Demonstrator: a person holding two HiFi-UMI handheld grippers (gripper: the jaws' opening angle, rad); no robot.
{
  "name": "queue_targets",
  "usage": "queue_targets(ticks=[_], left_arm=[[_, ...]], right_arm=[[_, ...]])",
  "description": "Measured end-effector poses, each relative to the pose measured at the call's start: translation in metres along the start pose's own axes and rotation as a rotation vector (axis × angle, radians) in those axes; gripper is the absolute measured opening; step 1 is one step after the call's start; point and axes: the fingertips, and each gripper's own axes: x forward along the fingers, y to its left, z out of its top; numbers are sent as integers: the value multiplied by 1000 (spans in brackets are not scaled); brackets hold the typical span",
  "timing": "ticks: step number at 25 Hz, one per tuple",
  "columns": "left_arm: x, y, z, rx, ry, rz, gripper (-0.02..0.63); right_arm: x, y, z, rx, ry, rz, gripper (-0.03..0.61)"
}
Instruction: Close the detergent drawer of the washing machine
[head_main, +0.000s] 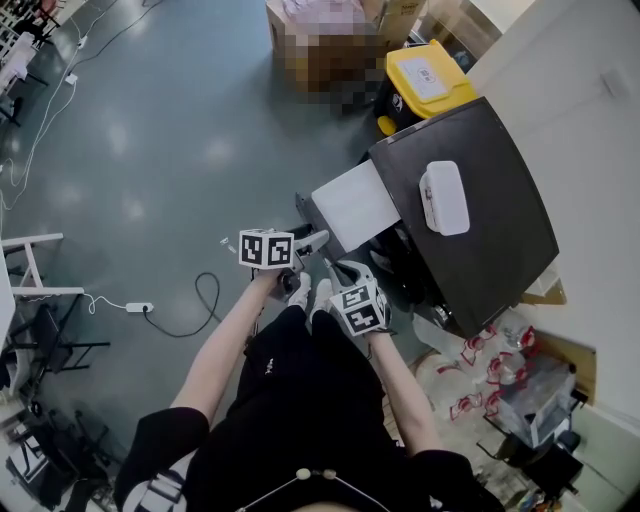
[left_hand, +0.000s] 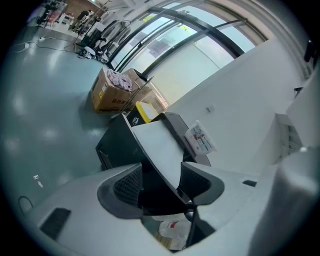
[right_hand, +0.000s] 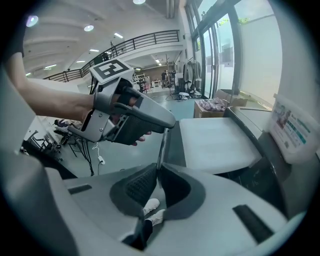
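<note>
Right gripper view: detergent drawer (right_hand: 220, 142) edge clamped btwn right gripper (right_hand: 157, 170) fingers (right_hand: 141, 184).

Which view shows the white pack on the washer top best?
Head view: the white pack shows whole from above, on the dark washer top. Left gripper view shows it small and far; right gripper view cuts it at the frame edge.

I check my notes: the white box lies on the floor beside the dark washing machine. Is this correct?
Not quite: the white box lies on top of the dark washing machine, not on the floor beside it. The head view shows this.
</note>
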Motion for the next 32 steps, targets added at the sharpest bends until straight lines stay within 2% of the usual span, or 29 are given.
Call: queue_targets(ticks=[8,25,32], left_arm=[[11,-5,8,9,5,0,230],[63,-24,32,23,44,-35,230],[78,-28,37,-10,50,-48,230]], right_arm=[[-2,-13,4,39,-8,-24,34],[-11,-74,3,121,-12,-145,32],[-13,-91,2,128,-2,-183,31]])
